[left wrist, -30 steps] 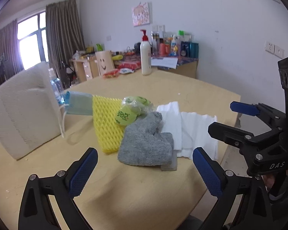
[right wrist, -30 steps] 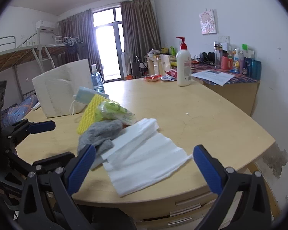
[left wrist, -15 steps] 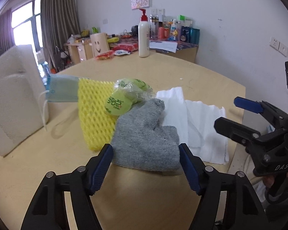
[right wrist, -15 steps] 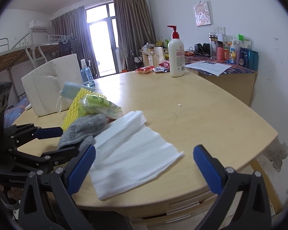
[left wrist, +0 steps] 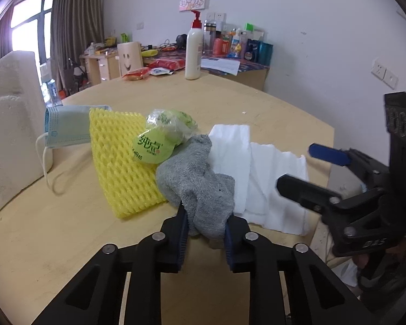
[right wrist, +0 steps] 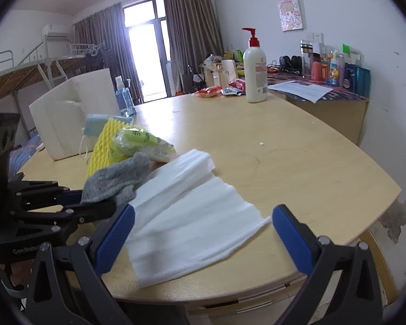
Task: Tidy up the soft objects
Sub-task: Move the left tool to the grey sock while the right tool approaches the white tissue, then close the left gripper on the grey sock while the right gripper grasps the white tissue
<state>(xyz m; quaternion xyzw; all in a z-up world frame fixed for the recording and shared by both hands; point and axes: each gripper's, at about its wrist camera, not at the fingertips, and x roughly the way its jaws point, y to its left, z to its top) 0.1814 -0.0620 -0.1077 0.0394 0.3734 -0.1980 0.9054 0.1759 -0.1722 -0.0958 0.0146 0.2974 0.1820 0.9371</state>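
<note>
A grey sock (left wrist: 197,178) lies over a yellow foam net (left wrist: 119,162) and a white foam sheet (left wrist: 262,178) on the wooden table (left wrist: 54,243). My left gripper (left wrist: 205,233) is shut on the sock's near end. A green tissue pack (left wrist: 162,135) and a blue face mask (left wrist: 67,127) lie behind. My right gripper (right wrist: 203,233) is open over the near edge of the white sheet (right wrist: 192,222), not touching it. The sock (right wrist: 116,178) and left gripper (right wrist: 75,203) show at left in the right wrist view.
A white foam block (left wrist: 8,135) stands at the left. A lotion pump bottle (left wrist: 193,54), snack packets (left wrist: 138,73) and a water bottle (right wrist: 124,100) stand at the far side. The table edge (right wrist: 338,241) runs close at the right.
My left gripper moved forward and closed from wide open onto the grey sock's near end. My right gripper stayed open and shifted slightly closer over the white sheet.
</note>
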